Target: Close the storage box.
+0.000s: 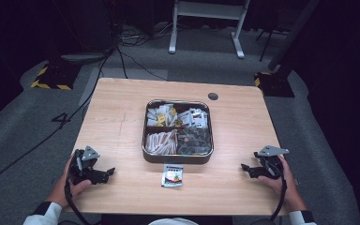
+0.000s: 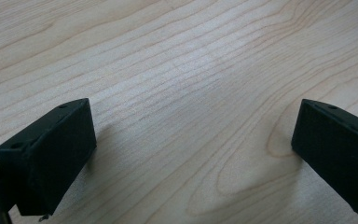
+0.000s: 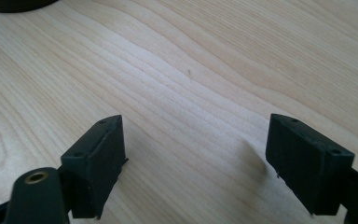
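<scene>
Your left tongs (image 1: 107,173) and right tongs (image 1: 246,169) gape wide, empty; the sachet (image 1: 173,175) lies flat between them, long axis toward the tray (image 1: 176,158).

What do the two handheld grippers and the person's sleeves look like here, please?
Both the left gripper and the right gripper are black, with two blocky jaws showing screw holes, a grey three-cornered plate on top and a trailing black cable. The person wears white cuffs.

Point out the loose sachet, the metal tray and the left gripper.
loose sachet (image 1: 173,176), high view, middle of its printed face.
metal tray (image 1: 177,158), high view, near wall.
left gripper (image 1: 108,173), high view, between its open jaw tips.
</scene>
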Demonstrator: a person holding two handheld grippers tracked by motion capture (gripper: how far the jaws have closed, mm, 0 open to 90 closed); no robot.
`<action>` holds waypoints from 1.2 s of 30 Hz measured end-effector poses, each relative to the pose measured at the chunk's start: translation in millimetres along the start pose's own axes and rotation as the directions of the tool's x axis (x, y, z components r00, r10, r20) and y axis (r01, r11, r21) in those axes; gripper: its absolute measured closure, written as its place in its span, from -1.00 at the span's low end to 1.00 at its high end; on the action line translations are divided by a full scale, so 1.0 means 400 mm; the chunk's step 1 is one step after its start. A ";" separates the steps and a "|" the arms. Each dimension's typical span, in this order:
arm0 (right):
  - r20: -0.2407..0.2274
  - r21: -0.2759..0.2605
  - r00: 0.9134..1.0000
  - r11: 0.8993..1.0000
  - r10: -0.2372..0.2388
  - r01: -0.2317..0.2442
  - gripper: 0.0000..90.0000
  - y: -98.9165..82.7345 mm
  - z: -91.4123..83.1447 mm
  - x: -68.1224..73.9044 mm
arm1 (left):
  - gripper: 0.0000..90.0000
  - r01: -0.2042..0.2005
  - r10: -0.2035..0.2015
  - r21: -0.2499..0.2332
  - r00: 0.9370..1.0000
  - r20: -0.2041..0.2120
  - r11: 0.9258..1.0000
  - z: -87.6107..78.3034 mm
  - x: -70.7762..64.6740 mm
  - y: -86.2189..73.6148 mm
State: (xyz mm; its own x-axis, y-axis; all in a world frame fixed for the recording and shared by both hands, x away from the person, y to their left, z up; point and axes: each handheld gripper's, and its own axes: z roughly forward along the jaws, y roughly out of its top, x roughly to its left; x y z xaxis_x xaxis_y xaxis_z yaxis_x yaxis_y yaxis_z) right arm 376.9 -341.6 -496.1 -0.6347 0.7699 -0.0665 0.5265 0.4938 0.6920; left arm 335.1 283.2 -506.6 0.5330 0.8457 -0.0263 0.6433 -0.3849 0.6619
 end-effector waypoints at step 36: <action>0.007 -0.062 0.996 0.994 0.094 -0.093 -0.61 -0.034 -0.003 -0.010 | -1.00 -0.002 0.002 0.000 1.000 0.002 1.000 0.000 0.001 0.000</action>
State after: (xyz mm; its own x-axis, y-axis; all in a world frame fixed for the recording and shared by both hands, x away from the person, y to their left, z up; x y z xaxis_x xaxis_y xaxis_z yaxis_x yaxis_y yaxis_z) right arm 371.9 -351.8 -504.3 -0.5783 0.8158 -0.0063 0.5472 0.3936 0.7386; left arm 335.4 283.3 -506.6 0.5351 0.8443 -0.0266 0.6426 -0.3864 0.6616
